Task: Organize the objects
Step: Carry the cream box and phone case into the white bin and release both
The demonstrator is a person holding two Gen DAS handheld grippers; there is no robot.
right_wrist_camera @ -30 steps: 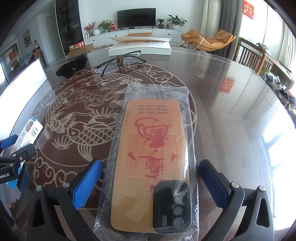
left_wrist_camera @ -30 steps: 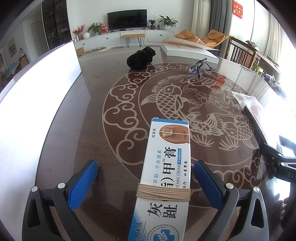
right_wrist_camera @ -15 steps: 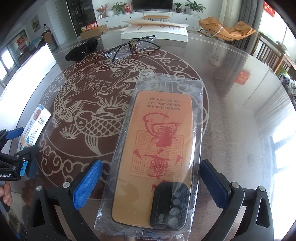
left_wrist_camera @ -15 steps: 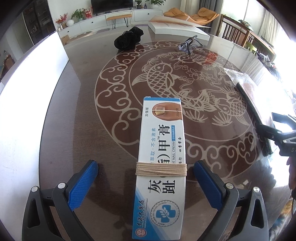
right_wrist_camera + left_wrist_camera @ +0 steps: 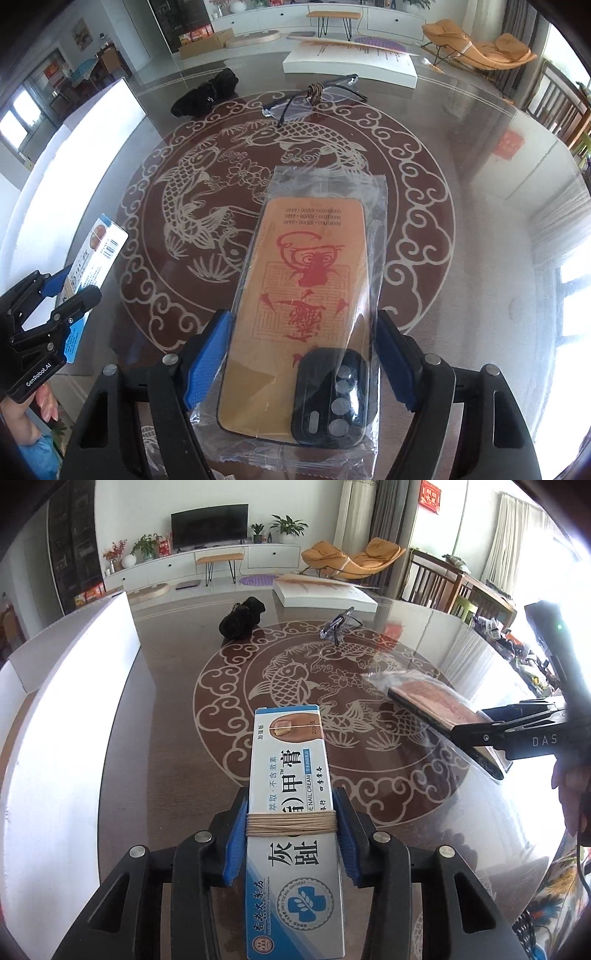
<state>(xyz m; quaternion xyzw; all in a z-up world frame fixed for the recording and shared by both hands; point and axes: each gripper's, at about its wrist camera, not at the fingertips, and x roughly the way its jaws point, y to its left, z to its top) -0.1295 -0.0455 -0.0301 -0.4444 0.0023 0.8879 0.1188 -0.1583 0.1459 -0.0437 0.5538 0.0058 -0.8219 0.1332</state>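
Note:
My left gripper (image 5: 290, 823) is shut on a blue-and-white nail cream box (image 5: 290, 775) bound with tan string, and holds it above the table. The box (image 5: 94, 254) and left gripper (image 5: 62, 295) also show at the left of the right wrist view. My right gripper (image 5: 303, 354) is shut on a phone case in a clear plastic bag (image 5: 303, 310), orange with a red print, lifted off the table. The case (image 5: 436, 705) and the right gripper (image 5: 491, 731) show at the right of the left wrist view.
The glass table (image 5: 480, 221) has a round fish pattern. At the far side lie a black pouch (image 5: 207, 94), glasses tied with string (image 5: 314, 92) and a flat white box (image 5: 351, 62). A white board (image 5: 66, 701) stands along the left edge.
Both grippers closed from open onto their objects. The box and the bagged case rose off the table, and both views tilted up.

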